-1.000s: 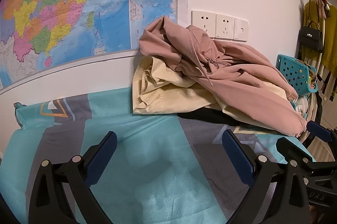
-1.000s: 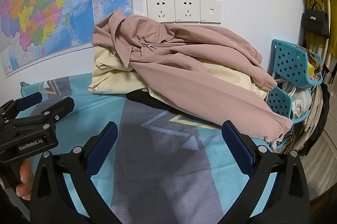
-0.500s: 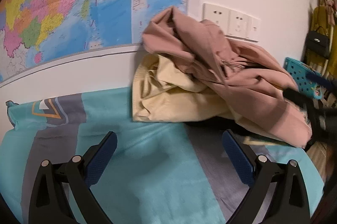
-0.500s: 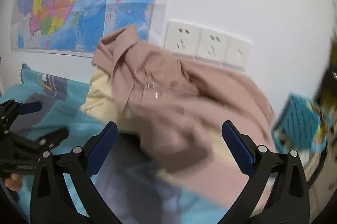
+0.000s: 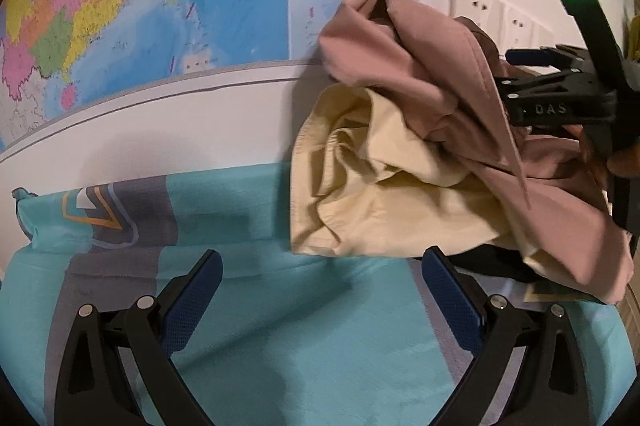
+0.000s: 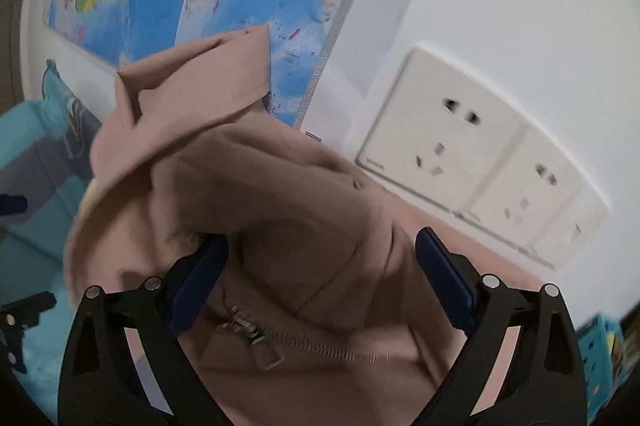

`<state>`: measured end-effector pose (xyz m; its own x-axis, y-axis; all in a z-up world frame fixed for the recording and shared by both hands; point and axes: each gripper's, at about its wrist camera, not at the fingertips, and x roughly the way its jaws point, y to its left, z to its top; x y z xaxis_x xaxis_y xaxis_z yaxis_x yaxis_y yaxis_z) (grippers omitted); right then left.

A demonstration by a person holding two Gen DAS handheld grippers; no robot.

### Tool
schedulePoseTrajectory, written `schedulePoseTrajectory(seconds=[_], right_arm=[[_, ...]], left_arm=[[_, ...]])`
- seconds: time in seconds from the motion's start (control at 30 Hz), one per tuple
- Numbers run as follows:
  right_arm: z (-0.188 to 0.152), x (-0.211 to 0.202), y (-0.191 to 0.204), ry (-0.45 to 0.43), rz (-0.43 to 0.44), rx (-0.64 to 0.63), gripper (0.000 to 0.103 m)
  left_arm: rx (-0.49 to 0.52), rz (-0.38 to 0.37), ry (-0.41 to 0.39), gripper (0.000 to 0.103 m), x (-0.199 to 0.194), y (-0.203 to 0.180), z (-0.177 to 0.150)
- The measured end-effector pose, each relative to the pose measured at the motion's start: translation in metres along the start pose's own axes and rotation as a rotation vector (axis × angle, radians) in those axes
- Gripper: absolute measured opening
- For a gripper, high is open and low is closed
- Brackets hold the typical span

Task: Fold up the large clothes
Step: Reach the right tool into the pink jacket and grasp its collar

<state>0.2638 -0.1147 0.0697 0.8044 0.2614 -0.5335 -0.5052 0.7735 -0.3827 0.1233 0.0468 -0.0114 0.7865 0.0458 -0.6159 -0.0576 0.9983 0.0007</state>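
My right gripper (image 6: pixel 320 282) is over the pink hoodie (image 6: pixel 280 226), jaws wide but closing, cloth between them, pads not pressing. Left gripper (image 5: pixel 320 290) gapes empty above the teal sheet (image 5: pixel 280 346). Hoodie tops the cream garment (image 5: pixel 380 193) by the wall.

A pink zip-up hoodie (image 5: pixel 420 73) is lying crumpled on top of the heap, its hood leaning against the wall; its metal zipper (image 6: pixel 256 340) is showing, partly done up; beneath it a cream garment (image 5: pixel 360 193) is bunching in folds on the bed; a black garment (image 5: pixel 488 262) is peeking out underneath.
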Motion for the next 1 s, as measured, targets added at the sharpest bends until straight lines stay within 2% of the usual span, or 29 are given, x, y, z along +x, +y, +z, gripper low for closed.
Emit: schedulePoseTrajectory(seconds=[0.03,0.07,0.13,0.17,0.27,0.3,0.37,0.4,0.43,0.47,0.53,0.6,0.67,0.73,0.77,0.8,0.83,0.87,0.93,1.0], right_arm=[[0.001,0.004,0.0,0.014,0.022,-0.01,0.076],[0.002,0.008,-0.002,0.041,0.048,-0.021,0.049],[0.002,0.006,-0.008,0.057,0.111,0.0,0.026],[0.002,-0.004,-0.013,0.049,0.105,0.015,0.017],[0.004,-0.045,-0.025,-0.046,0.089,0.033,0.013],[0.007,-0.069,-0.032,-0.102,0.077,0.051,0.013],[0.007,-0.096,-0.047,-0.162,0.05,0.104,0.014],[0.004,-0.105,-0.052,-0.161,0.059,0.114,0.017],[0.001,-0.106,-0.053,-0.134,0.065,0.102,0.03],[-0.002,-0.104,-0.05,-0.108,0.056,0.076,0.048],[-0.013,-0.094,-0.04,-0.068,0.024,0.015,0.066],[-0.02,-0.084,-0.03,-0.026,0.033,-0.065,0.065],[-0.024,-0.073,-0.015,-0.024,0.01,-0.155,0.077],[-0.019,-0.059,-0.008,-0.011,-0.003,-0.179,0.078],[-0.018,-0.05,-0.006,0.01,0.03,-0.184,0.07],[-0.017,-0.044,-0.005,0.019,0.047,-0.185,0.055],[-0.015,-0.039,-0.004,0.058,0.102,-0.184,0.031],[-0.013,-0.038,-0.004,0.065,0.108,-0.182,0.026],[-0.007,-0.06,-0.014,-0.002,0.069,-0.133,0.019],[0.004,-0.099,-0.042,-0.093,0.006,-0.002,0.016]], left_arm=[[-0.001,0.004,0.002,0.096,0.002,0.002,0.001],[-0.002,0.006,0.001,0.096,0.004,0.003,0.001],[-0.001,0.015,0.002,0.096,0.007,0.006,0.001],[-0.002,0.02,0.001,0.096,0.009,0.007,0.0],[0.002,0.024,-0.001,0.096,0.012,0.011,0.0],[0.003,0.024,-0.005,0.096,0.013,0.012,0.0],[0.009,0.028,-0.009,0.096,0.014,0.012,0.001],[0.01,0.031,-0.013,0.096,0.014,0.012,0.001],[0.011,0.032,-0.013,0.096,0.014,0.011,0.001],[0.011,0.035,-0.013,0.096,0.014,0.012,0.001],[0.009,0.033,-0.006,0.096,0.015,0.011,0.001],[0.009,0.041,-0.005,0.096,0.015,0.012,0.0],[0.012,0.043,0.005,0.096,0.016,0.01,-0.001],[0.015,0.047,0.01,0.096,0.017,0.01,-0.001],[0.019,0.05,0.01,0.096,0.017,0.01,-0.002],[0.022,0.055,0.009,0.096,0.017,0.01,-0.002],[0.027,0.059,0.005,0.096,0.016,0.01,-0.002],[0.029,0.06,0.002,0.096,0.016,0.011,-0.002],[0.037,0.059,-0.016,0.096,0.013,0.013,0.0],[0.041,0.048,-0.041,0.096,0.01,0.015,0.003]])
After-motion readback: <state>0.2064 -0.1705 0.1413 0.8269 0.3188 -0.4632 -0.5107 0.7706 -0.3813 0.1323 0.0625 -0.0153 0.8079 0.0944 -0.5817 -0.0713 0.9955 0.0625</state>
